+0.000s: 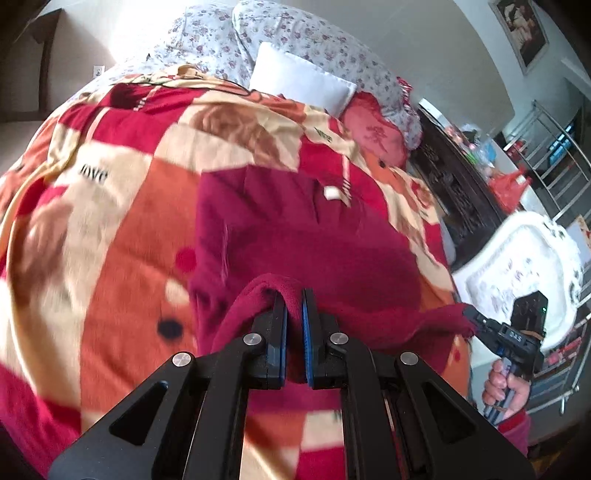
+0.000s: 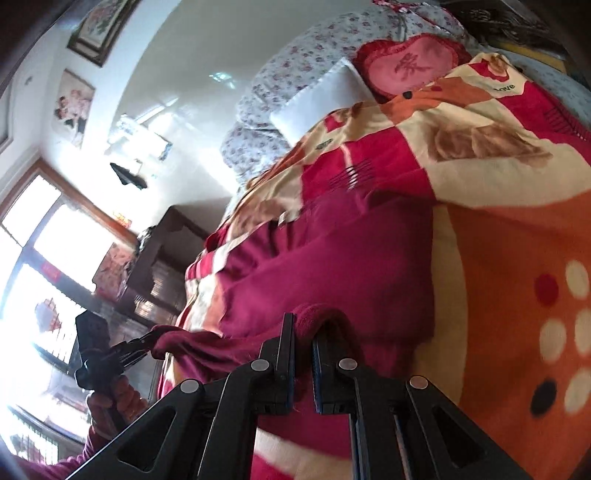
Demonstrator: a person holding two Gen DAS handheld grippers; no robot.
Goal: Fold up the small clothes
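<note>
So both grippers have a pinch on the same dark red knit garment (image 1: pixel 295 236), which is spread over a bed covered by a loud red, orange and cream blanket (image 1: pixel 110 206) with "love" printed on it. The left gripper (image 1: pixel 294 295) has its blue-padded fingers squeezed together on a fold of the near edge, with the fabric bunched up over the tips. The right gripper (image 2: pixel 303 325) is doing the same thing on its own bit of that edge, jaws clamped tight on a hump of knit. From the left wrist view you can also see the right gripper off at the lower right, held by a hand (image 1: pixel 506 387), with the hem stretched taut between the two tools. The far part of the garment lies flat on the blanket, and a small white tag (image 1: pixel 331 192) shows near its top. Further up the bed there's a white pillow (image 1: pixel 299 79), a pink-red cushion (image 1: pixel 373 129) and a floral quilt (image 1: pixel 295 33). Dark wooden furniture (image 1: pixel 454 192) stands beside the bed. Everything's a bit motion-blurred.
</note>
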